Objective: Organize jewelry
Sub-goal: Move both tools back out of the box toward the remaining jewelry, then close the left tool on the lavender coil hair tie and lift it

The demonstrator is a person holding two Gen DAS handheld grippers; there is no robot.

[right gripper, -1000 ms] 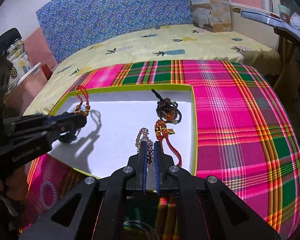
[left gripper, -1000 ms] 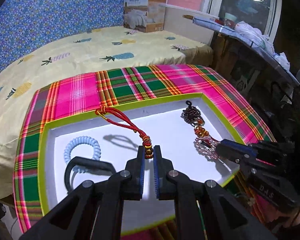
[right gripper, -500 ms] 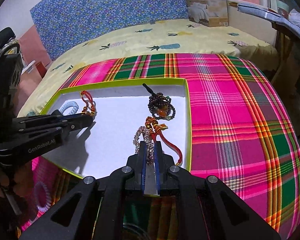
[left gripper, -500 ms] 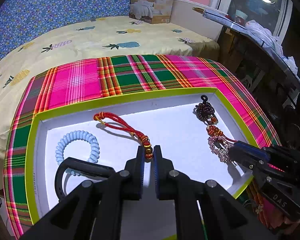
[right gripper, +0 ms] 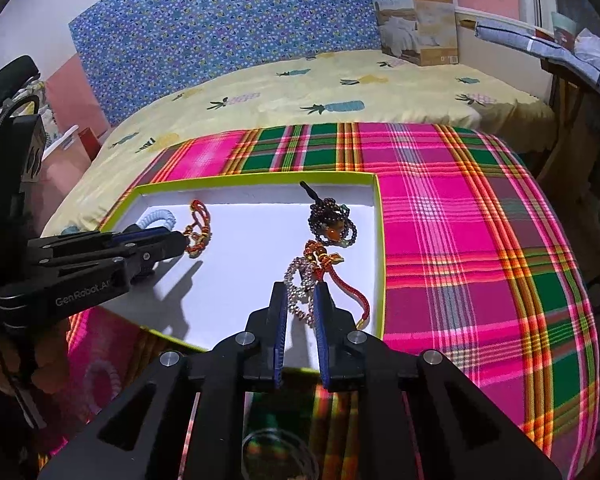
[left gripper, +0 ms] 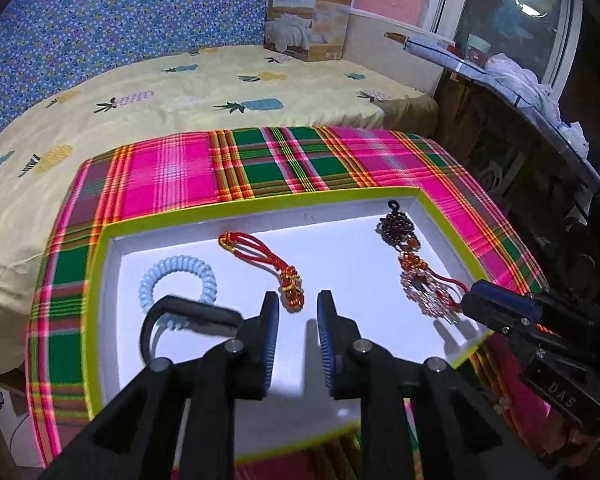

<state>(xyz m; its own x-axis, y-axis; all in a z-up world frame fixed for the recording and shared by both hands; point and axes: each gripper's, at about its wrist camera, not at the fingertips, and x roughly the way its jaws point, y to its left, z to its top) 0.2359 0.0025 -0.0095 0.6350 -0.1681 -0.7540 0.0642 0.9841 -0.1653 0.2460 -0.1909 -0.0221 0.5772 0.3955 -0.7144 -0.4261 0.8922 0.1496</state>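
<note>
A white tray with a lime-green rim (left gripper: 260,200) (right gripper: 381,240) lies on the plaid cloth. In it are a pale blue coil bracelet (left gripper: 177,280) (right gripper: 159,216), a red cord charm with gold beads (left gripper: 260,258) (right gripper: 198,226), and a dark beaded necklace with a pink bead loop and red cord (left gripper: 414,264) (right gripper: 324,248). My left gripper (left gripper: 298,304) is open, just behind the red charm's beads. My right gripper (right gripper: 300,296) is open, its jaws on either side of the pink bead loop, which rests on the tray.
The plaid cloth (right gripper: 460,220) covers a table in front of a bed with a yellow pineapple sheet (left gripper: 204,88). A cardboard box (left gripper: 306,16) stands at the back. A dark cluttered shelf (left gripper: 540,100) is at the right. A pink coil (right gripper: 100,380) lies below the tray's left edge.
Both grippers have opened. The red cord charm has dropped from the left gripper onto the tray. The right gripper's jaws have parted around the pink bead loop.
</note>
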